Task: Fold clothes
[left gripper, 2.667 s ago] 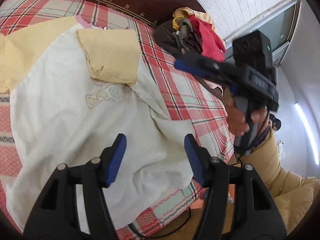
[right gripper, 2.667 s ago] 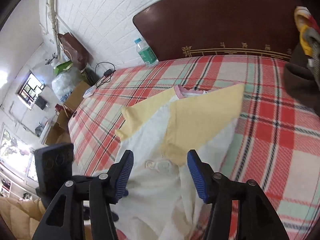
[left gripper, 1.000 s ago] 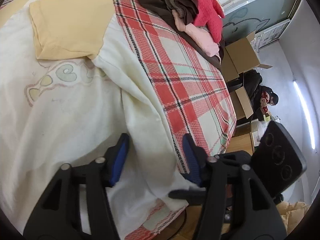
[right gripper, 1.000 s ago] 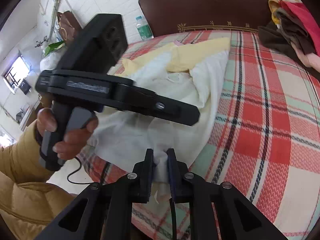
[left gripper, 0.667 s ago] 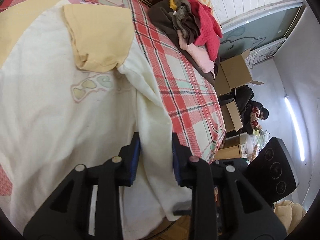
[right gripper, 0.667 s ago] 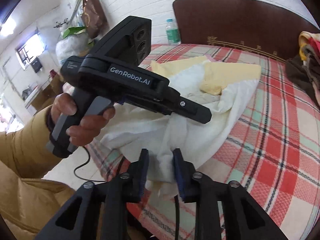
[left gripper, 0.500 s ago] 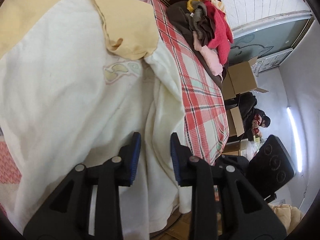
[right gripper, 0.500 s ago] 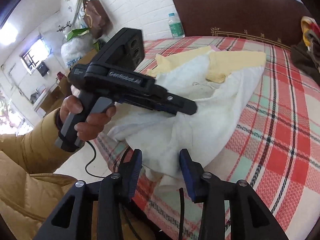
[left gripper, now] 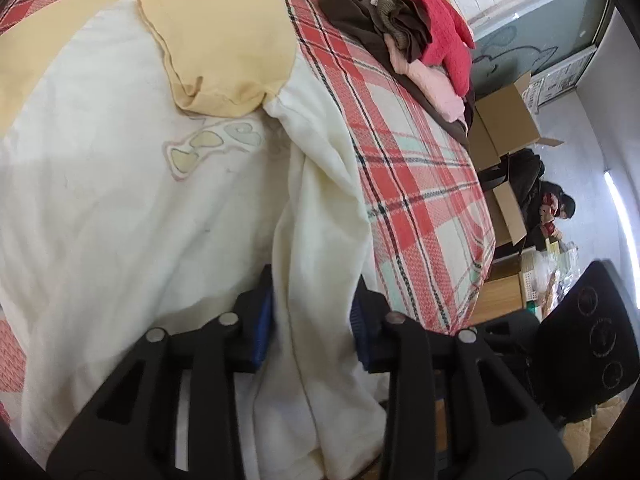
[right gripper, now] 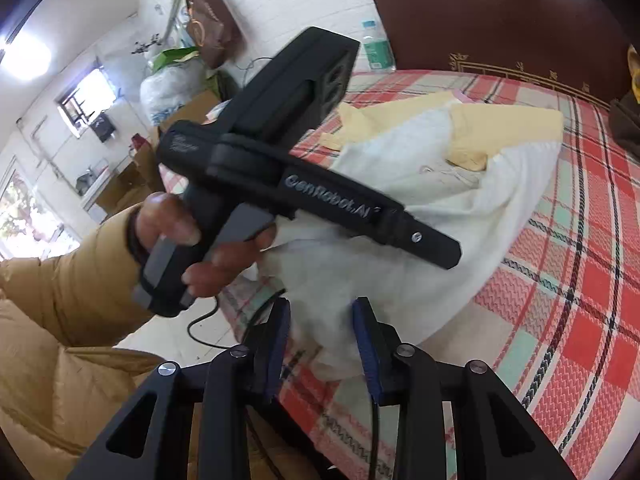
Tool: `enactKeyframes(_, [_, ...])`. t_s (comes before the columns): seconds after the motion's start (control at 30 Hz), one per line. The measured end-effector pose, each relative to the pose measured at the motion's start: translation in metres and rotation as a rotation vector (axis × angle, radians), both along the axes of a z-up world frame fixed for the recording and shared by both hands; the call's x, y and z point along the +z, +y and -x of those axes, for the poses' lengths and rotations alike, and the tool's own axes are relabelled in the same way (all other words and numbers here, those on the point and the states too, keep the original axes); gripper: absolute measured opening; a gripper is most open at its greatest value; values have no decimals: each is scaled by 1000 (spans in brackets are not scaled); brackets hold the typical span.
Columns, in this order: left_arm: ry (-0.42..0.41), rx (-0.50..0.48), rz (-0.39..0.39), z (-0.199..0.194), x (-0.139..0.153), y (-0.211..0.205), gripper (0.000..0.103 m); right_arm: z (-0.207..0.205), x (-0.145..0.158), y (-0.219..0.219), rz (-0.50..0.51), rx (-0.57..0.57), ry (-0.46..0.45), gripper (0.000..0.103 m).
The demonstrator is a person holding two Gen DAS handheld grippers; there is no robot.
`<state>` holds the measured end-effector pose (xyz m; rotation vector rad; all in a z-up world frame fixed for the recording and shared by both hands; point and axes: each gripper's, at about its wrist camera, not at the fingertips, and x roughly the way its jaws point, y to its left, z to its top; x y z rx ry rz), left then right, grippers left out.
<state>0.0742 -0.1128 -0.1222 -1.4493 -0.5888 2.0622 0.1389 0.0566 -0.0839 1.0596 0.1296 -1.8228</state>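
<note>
A cream shirt with yellow sleeves [left gripper: 132, 184] lies on the plaid bed, its right side folded inward. My left gripper [left gripper: 312, 316] stands half open around a bunched fold of the shirt's lower right edge, with cloth filling the gap between the jaws. My right gripper [right gripper: 322, 340] is also half open, with the shirt's hem corner [right gripper: 340, 304] lying loosely between its blue pads. The left gripper's black body [right gripper: 280, 176], held by a hand, crosses the right wrist view above the shirt. The right gripper's body [left gripper: 584, 344] shows at the lower right of the left wrist view.
A pile of dark, red and pink clothes [left gripper: 408, 40] sits at the bed's far right corner. Cardboard boxes [left gripper: 504, 132] stand on the floor beyond the bed. The brown headboard [right gripper: 500, 24] and a water bottle [right gripper: 374, 50] are at the far end. A cable [right gripper: 208, 320] hangs off the bed's edge.
Both grippers closed on the shirt's lower right edge, lifted it, and have now opened partway, loosening their hold. The left gripper has moved closer in over the shirt.
</note>
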Motion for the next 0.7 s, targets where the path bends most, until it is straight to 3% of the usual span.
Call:
enactKeyframes(0.13, [73,35,-22,-24,16,-23,40,5,-3,26,36,-65,-38,41])
enactKeyframes(0.2, [104,29,-41,-46,21,-34,54,8,-9,42,45,-90,-77,41])
enactKeyframes(0.43, [114,-31,-37,-123,9,-51,56,-8,-24,55,10,-54,-132,41])
enactKeyframes(0.57, [103,-21,-27,-135,4,-49,56,-4,-20,58,34,-95,-118,41])
enactKeyframes(0.7, [171,-4,-64,-134,20,-41,58,-1,-1,63,102,-142,-65,41])
